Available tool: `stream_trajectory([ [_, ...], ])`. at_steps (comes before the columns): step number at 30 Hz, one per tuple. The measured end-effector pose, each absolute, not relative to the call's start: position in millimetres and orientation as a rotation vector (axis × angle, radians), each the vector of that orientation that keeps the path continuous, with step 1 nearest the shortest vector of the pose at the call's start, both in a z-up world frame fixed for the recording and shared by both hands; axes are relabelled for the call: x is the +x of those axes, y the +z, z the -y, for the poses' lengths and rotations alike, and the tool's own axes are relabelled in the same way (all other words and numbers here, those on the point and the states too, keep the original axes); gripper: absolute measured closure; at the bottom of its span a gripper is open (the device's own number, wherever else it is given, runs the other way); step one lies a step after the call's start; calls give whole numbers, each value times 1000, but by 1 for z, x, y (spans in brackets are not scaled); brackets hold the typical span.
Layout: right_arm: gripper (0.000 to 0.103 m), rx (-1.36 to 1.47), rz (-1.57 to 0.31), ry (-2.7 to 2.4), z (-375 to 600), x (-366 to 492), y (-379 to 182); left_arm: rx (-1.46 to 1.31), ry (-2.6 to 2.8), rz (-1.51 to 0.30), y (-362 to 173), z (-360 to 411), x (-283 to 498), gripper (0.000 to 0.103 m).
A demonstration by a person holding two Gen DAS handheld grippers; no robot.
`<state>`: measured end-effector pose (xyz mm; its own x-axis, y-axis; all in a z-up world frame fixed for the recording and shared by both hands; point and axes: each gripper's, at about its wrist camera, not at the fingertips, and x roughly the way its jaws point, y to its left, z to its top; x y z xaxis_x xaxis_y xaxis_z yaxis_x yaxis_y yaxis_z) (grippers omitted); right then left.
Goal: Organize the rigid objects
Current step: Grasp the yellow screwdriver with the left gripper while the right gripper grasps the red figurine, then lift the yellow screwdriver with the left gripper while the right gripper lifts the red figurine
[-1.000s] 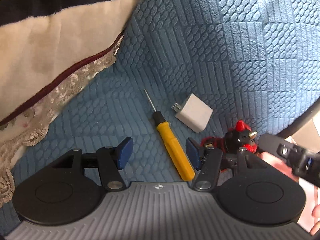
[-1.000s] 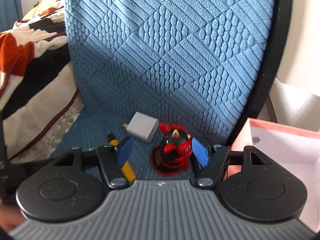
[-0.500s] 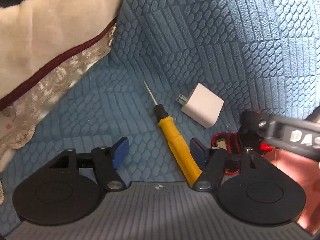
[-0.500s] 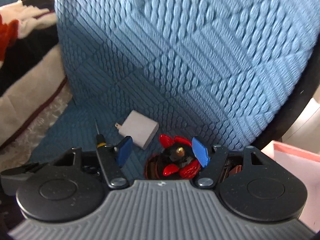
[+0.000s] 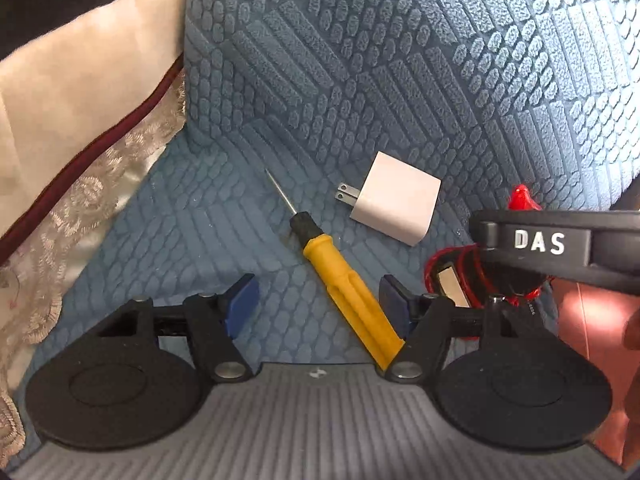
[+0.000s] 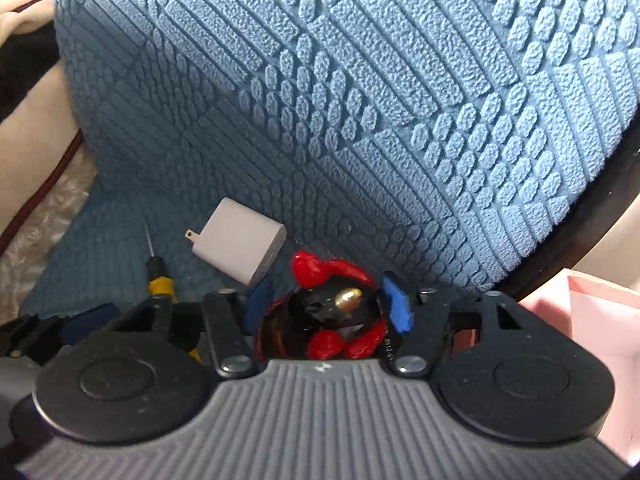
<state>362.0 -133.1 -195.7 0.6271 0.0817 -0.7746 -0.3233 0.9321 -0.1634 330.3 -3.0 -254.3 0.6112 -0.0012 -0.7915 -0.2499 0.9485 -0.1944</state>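
Right fingers [image 6: 326, 306]: narrow around the red-black toy [image 6: 332, 320]; grip squarely before lifting.
Left fingers [image 5: 316, 304]: wide, screwdriver [image 5: 344, 284] lying between them.

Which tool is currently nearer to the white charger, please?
Right. The right tool sits around the red-and-black figurine just beside the white charger; the left tool straddles the yellow screwdriver, slightly farther back.

Soft daylight from the right, dim shadow at left, strong fisheye bending at edges, slight motion blur.
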Motion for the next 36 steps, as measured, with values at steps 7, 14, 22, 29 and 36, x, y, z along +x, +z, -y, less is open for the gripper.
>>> stream_trajectory([
  [7, 49, -308, -845, 258, 136, 354, -194, -318, 174, -912, -251, -2, 330, 78],
  [14, 53, -308, -832, 261, 133, 341, -192, -391, 180, -906, -249, -12, 321, 83],
  [22, 55, -298, -817, 266, 138, 316, -184, -527, 164, -918, -248, -28, 297, 83],
  [29, 58, -313, -806, 288, 139, 297, -176, -533, 144, -929, -248, -28, 284, 83],
  [36, 58, -344, -785, 312, 136, 272, -161, -502, 135, -949, -246, -21, 279, 83],
])
